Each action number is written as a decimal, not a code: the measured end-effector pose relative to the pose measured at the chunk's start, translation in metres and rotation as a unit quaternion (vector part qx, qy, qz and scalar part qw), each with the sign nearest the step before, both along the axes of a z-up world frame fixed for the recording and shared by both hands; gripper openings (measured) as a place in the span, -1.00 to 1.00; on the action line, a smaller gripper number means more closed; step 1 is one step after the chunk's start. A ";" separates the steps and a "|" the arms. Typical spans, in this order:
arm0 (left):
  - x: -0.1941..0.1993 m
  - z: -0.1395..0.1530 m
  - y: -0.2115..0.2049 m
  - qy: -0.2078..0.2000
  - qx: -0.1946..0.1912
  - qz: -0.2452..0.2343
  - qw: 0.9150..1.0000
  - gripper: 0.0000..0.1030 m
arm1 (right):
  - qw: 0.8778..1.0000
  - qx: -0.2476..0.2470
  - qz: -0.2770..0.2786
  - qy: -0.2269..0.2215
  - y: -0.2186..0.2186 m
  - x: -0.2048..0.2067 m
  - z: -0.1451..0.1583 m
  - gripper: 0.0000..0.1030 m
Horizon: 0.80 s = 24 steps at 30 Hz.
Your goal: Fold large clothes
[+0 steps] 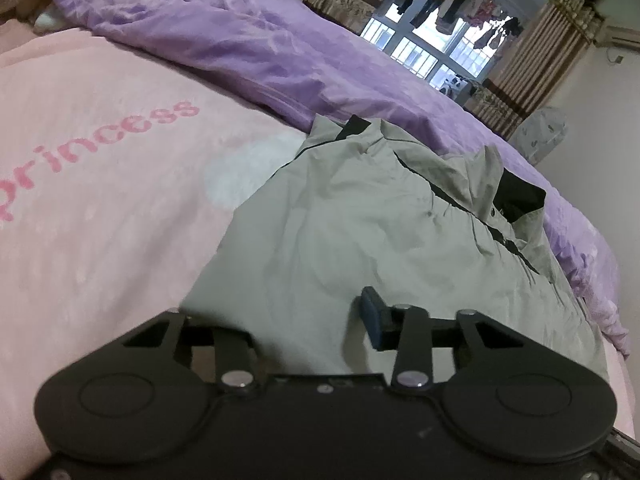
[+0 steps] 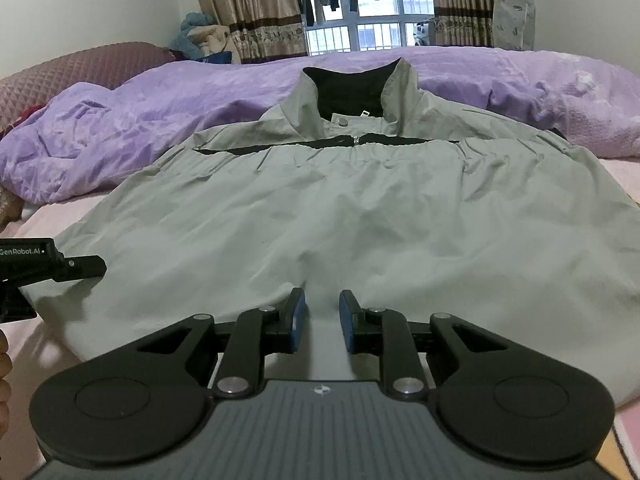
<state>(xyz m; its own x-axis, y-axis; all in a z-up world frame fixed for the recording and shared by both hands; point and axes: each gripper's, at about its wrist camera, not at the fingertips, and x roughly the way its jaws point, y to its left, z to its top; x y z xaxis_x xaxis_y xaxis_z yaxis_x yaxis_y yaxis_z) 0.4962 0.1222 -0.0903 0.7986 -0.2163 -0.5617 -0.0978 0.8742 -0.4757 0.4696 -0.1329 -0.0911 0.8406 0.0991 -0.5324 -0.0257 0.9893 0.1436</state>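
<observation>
A grey-green jacket (image 2: 360, 208) with a black chest stripe and black collar lining lies flat, front up, on the pink bed cover; its collar points toward the window. My right gripper (image 2: 322, 320) is open at the middle of the hem, fingers low over the cloth. My left gripper (image 1: 288, 316) is at the jacket's (image 1: 360, 232) lower left corner. Its right finger pad (image 1: 372, 312) shows, its left finger is hidden under grey cloth, so it seems partly closed around the hem. The left gripper also shows at the left edge of the right wrist view (image 2: 80, 266).
A purple quilt (image 2: 120, 120) is bunched along the far side of the bed. The pink cover with "princess" lettering (image 1: 100, 140) lies left of the jacket. Curtains, a window (image 2: 372, 28) with hanging laundry and a covered fan (image 2: 514, 16) stand behind.
</observation>
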 end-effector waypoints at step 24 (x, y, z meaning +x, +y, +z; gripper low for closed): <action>0.001 0.009 -0.005 -0.002 0.017 0.006 1.000 -0.63 | 0.999 0.017 -0.045 -0.013 -0.058 -0.047 0.019 -0.53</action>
<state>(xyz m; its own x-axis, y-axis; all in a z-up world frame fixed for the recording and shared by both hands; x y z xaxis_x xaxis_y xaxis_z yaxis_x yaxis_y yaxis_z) 0.4973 0.1170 -0.0814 0.8037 -0.1878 -0.5646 -0.1061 0.8885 -0.4465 0.4224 -0.1910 -0.0719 0.8604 0.0404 -0.5079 0.0583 0.9825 0.1769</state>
